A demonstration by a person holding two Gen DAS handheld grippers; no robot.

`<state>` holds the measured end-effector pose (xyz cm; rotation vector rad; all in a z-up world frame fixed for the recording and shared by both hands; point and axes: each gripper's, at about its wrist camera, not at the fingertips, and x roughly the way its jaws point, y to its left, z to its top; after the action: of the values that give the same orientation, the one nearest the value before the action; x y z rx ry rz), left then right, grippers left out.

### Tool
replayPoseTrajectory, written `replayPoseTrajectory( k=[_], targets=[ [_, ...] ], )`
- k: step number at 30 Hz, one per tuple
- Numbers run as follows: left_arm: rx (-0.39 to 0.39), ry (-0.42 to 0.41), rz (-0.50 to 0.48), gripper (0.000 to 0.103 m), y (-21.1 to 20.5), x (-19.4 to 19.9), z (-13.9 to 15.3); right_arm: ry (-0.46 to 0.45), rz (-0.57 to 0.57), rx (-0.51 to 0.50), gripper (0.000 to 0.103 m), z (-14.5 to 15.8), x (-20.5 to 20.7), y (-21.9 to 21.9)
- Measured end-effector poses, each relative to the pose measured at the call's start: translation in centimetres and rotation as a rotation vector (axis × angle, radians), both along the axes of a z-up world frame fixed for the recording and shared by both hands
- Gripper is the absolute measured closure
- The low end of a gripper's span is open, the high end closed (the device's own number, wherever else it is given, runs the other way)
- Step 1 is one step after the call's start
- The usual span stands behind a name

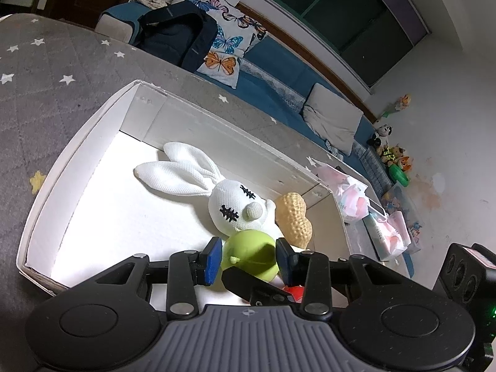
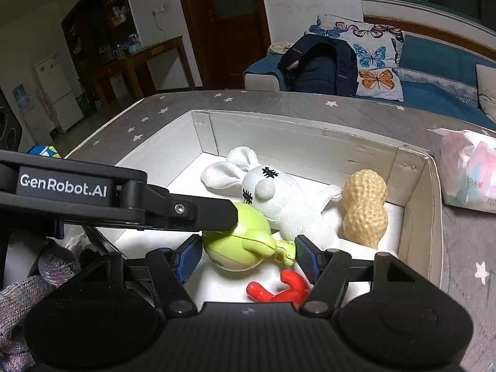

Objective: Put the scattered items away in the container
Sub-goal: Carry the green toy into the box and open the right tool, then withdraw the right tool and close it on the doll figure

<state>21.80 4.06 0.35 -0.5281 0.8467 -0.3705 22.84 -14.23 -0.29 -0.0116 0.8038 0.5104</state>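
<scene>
A white box [image 1: 77,155] [image 2: 415,192] sits on a grey star-patterned surface. Inside lie a white bunny plush [image 1: 235,204] [image 2: 279,198], a tan peanut toy [image 1: 294,217] [image 2: 365,207], a red toy [image 2: 279,288] [image 1: 294,291] and a green round toy [image 1: 251,251] [image 2: 238,241]. My left gripper [image 1: 249,257] has its blue pads [image 1: 214,257] on either side of the green toy, inside the box. My right gripper [image 2: 246,259] is open just above the box floor, with the green toy's stem and the red toy between its fingers. The left gripper's black arm [image 2: 124,198] crosses the right wrist view.
Plastic-wrapped pink packs [image 1: 356,198] [image 2: 468,173] lie right of the box. A blue sofa [image 1: 279,93] with butterfly cushions [image 2: 372,62] and a dark backpack [image 2: 319,65] stands behind. A cube toy [image 2: 43,152] sits left. Soft toys [image 1: 393,152] line the far wall.
</scene>
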Motion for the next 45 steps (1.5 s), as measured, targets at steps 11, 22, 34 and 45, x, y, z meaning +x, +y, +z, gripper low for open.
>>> replayPoseTrajectory(
  k=[11,22,34,45],
  targets=[
    [0.011,-0.009,0.002,0.063,0.0,-0.5,0.1,-0.003,0.002,-0.003,0.036,-0.2,-0.4,-0.3],
    [0.015,-0.025,0.013,0.063,0.2,-1.2,0.6,-0.022,0.003,0.025,0.036,0.6,-1.4,-0.7],
    [0.027,-0.058,0.031,0.063,0.6,-3.3,1.8,-0.085,0.012,0.053,0.036,2.3,-4.2,-1.0],
    [0.056,-0.133,0.059,0.063,1.8,-8.1,3.4,-0.165,0.052,0.082,0.035,3.2,-9.2,-0.7]
  ],
)
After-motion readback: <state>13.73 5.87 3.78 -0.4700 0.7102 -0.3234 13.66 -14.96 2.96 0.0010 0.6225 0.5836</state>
